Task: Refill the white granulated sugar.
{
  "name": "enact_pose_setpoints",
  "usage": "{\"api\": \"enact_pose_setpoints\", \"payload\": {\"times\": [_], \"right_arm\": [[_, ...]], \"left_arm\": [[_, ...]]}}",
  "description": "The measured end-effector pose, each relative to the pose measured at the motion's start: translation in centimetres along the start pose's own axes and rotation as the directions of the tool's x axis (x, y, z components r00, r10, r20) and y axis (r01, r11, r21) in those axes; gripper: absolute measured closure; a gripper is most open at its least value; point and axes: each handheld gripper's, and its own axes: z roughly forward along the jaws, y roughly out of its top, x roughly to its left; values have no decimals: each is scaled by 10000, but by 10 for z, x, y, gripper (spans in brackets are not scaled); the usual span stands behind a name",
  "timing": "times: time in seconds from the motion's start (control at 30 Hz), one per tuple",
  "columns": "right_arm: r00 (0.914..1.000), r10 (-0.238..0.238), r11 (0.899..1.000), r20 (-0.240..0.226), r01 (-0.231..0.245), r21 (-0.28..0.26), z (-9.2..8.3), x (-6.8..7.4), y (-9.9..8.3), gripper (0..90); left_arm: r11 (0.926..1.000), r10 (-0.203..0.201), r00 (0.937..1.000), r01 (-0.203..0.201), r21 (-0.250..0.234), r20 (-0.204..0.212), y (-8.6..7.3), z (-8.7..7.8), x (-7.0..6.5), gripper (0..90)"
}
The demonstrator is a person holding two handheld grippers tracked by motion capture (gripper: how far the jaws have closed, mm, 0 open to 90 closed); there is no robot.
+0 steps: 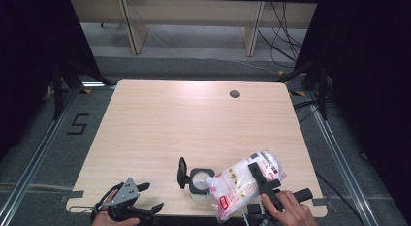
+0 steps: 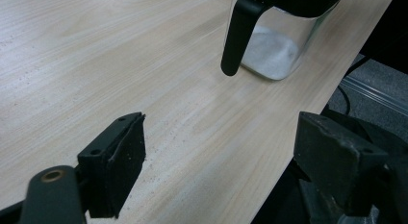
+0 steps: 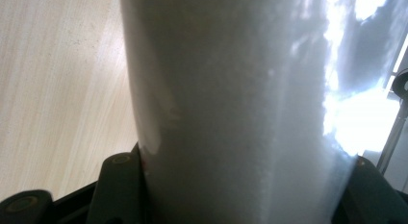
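Right gripper [image 1: 259, 180] clamped across bag of white granules [image 1: 245, 183], tilted mouth-down over glass jar [image 1: 199, 182] near table's [image 1: 160, 119] front edge, apparently for pouring. Hinged lid [image 1: 182, 172] up. Left gripper [image 1: 145, 197] wide open, empty, parked clear.

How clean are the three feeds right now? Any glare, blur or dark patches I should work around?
High view: sharp and evenly lit on the pale wooden table, with black surrounds at both sides. Left gripper view: the left tool is soft up close, and the clear container with the black handle shows mild sheen. Right gripper view: the white-filled plastic bag sits too near, blurred, with blown-out glare at upper right.
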Motion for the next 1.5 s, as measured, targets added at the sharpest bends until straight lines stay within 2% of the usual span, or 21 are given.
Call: {"api": "enact_pose_setpoints", "payload": {"times": [0.1, 0.37, 0.43, 0.47, 0.5, 0.53, 0.7, 0.73, 0.77, 0.8, 0.83, 0.93, 1.03, 1.07, 1.13, 1.23, 1.3, 1.4, 1.43, 1.47, 1.5], "right_arm": [[9999, 101, 9999, -37, -101, 24, -1, 1, 0, 459], [10000, -15, 10000, 27, 15, 3, 0, 0, 0, 460], [10000, 77, 10000, -48, -77, 0, -1, 0, 0, 460], [10000, -40, 10000, 52, 40, -88, -1, -1, 0, 460], [10000, 25, 10000, -44, -25, 0, -1, 0, 0, 460], [9999, 118, 9999, -32, -118, 58, -1, 1, 0, 460], [10000, 32, 10000, -32, -32, -26, -1, 1, 0, 460], [10000, 47, 10000, -15, -47, 37, -1, 1, 0, 460], [10000, 47, 10000, -15, -47, 37, -1, 1, 0, 460], [9998, 207, 9997, -10, -207, 86, -2, 2, -1, 460], [9999, 134, 9999, 18, -134, 10, -2, 0, -2, 460], [10000, 18, 10000, 85, -18, 24, -1, -1, -2, 460], [9994, 332, 9994, 23, -332, 118, -3, 1, -3, 460], [9994, 356, 9992, 10, -356, 178, -3, 1, -3, 460], [10000, 49, 10000, 32, -50, 87, -2, -1, -3, 460], [10000, 23, 10000, 85, -22, -37, -3, -1, -3, 460], [10000, -4, 10000, 56, 3, 77, -2, -1, -2, 461], [9998, 189, 9998, 38, -190, 89, -5, 0, -1, 461], [10000, 52, 10000, 71, -52, 12, -4, -2, 0, 461], [10000, 52, 10000, 71, -52, 12, -4, -2, 0, 461], [9999, -89, 10000, 130, 89, 5, -4, -2, 0, 461]], "left_arm": [[9998, -188, 9998, 188, -91, 4, 0, 1, -1, 179], [9999, 61, 10000, -61, 101, 18, 0, 0, 0, 179], [9999, -55, 10000, 55, -119, 44, 0, 2, 0, 179], [9995, -328, 9995, 328, -10, 1, 0, 2, -1, 179], [9995, -309, 9995, 309, -53, -24, -1, 2, -1, 179], [9999, -28, 10000, 27, 96, 31, -1, 1, 0, 179], [10000, -67, 10000, 67, -46, -7, -1, 2, 0, 179], [9999, -119, 9999, 119, 117, -1, -1, 0, -1, 179], [9994, -334, 9994, 334, 28, 28, -1, 1, -1, 179], [9995, -328, 9995, 328, -40, 15, 0, 1, -1, 179], [9999, -115, 9999, 115, -22, 32, 0, 2, 0, 179], [9998, 65, 10000, -65, 161, -8, 0, 1, 0, 179], [9999, -109, 9999, 109, 20, 44, 1, 2, -1, 179], [9999, -78, 10000, 78, 139, -17, 0, 2, -1, 179], [9997, -159, 9999, 160, 171, -59, -1, 1, -1, 179], [10000, 29, 10000, -29, 29, -7, 1, 2, 1, 180], [9999, 32, 10000, -32, 133, -7, 0, 1, 0, 179], [10000, 15, 10000, -15, -32, -50, 0, 1, 0, 180], [9996, -267, 9996, 267, 117, -25, 0, 1, -1, 179], [9999, 67, 9999, -66, 94, -92, 0, 1, 0, 179], [9999, -88, 9999, 89, 141, -49, 0, 1, -1, 179]]}}
